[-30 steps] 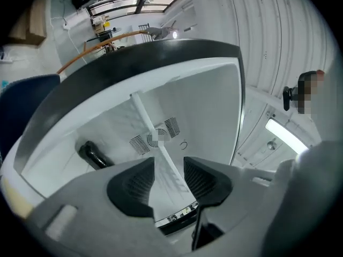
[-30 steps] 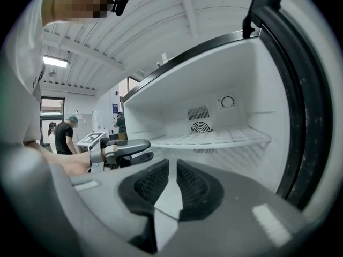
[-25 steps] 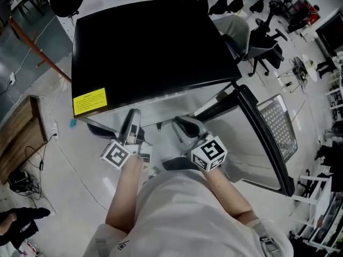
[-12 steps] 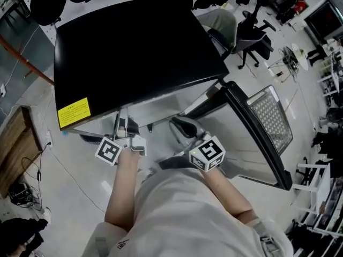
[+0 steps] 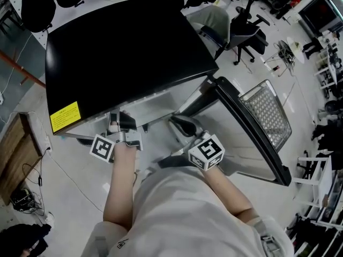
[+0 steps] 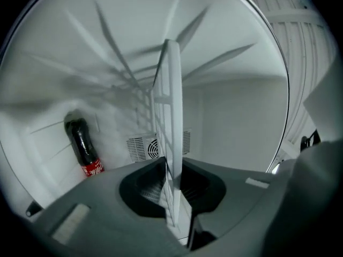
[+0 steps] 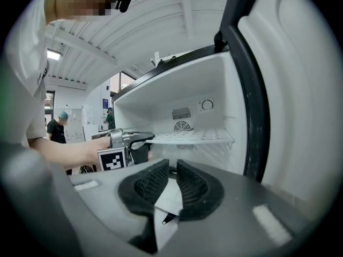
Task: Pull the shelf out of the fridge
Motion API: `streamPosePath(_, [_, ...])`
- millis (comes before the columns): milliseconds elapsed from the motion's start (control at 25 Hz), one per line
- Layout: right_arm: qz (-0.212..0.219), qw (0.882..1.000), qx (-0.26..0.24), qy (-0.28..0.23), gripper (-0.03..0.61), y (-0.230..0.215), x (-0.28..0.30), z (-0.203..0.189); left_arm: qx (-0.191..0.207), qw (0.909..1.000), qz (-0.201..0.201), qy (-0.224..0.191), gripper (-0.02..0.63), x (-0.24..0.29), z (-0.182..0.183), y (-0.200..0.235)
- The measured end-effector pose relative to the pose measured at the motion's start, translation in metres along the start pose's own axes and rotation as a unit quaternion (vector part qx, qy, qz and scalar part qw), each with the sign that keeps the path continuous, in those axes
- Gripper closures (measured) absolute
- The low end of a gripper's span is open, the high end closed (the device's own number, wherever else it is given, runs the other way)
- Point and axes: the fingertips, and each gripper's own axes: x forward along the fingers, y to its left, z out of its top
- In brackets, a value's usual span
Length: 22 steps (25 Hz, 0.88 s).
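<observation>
The white wire shelf (image 7: pixel 187 138) sits inside the fridge (image 5: pixel 123 47), whose door (image 5: pixel 249 125) stands open to the right. The left gripper (image 6: pixel 171 183) has just been closing, and its jaws now clamp the shelf's front edge. Deeper inside, a dark bottle (image 6: pixel 83 146) with a red label shows against the white inner wall. The right gripper (image 7: pixel 172 171) hangs just outside the opening, jaws drawn together on nothing.
</observation>
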Motion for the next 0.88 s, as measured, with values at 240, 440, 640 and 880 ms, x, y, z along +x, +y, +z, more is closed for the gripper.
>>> streamPosePath(240, [-0.002, 1.0, 0.0, -0.002, 0.543, -0.001, -0.005, 0.0, -0.032, 0.9991, 0.013, -0.023, 0.586, -0.002, 0.0, 0.002])
streamPosePath(440, [-0.005, 1.0, 0.001, -0.006, 0.543, 0.001, -0.012, 0.0, -0.035, 0.9989, 0.023, -0.022, 0.585, -0.006, -0.003, 0.002])
streamPosePath(640, [-0.007, 1.0, 0.003, -0.009, 0.543, 0.002, -0.02, -0.002, -0.033, 0.9988, 0.03, -0.022, 0.586, -0.013, -0.008, -0.001])
streamPosePath(880, [-0.012, 1.0, 0.007, -0.011, 0.543, 0.006, -0.027, -0.005, -0.035, 0.9986, 0.035, -0.019, 0.586, -0.027, -0.014, -0.004])
